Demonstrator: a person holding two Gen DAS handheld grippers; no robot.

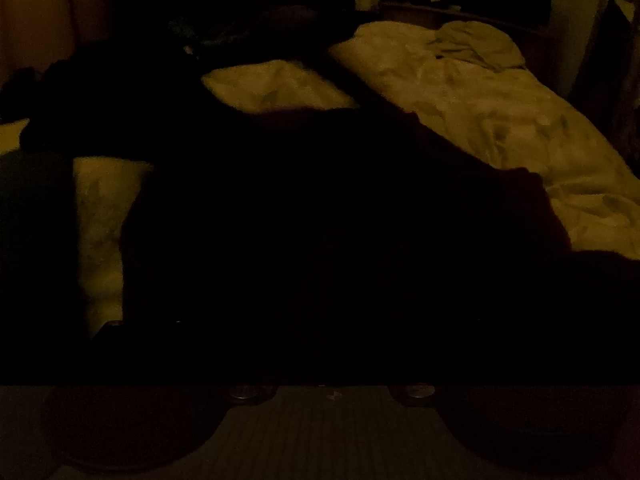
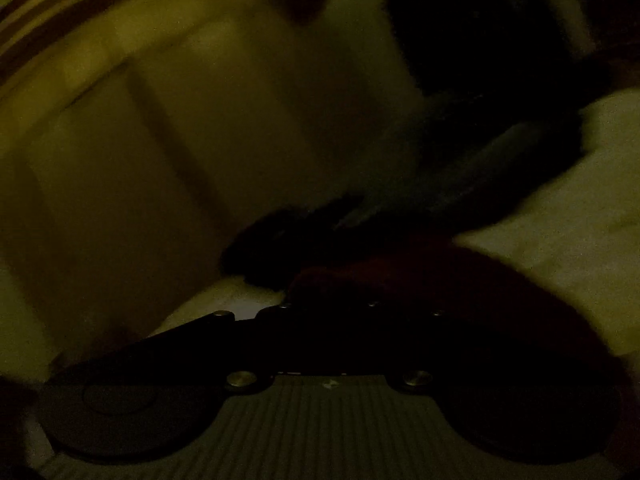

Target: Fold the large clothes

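On the bed, the right gripper pinches the dark garment mid-fold; left gripper's state is hidden. Next: lay the edge flat.

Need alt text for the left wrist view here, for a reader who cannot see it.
A large dark garment lies spread across a pale, rumpled bedcover in a very dim room. A smaller crumpled light cloth sits at the bed's far end; the gripper's fingers are lost in darkness.
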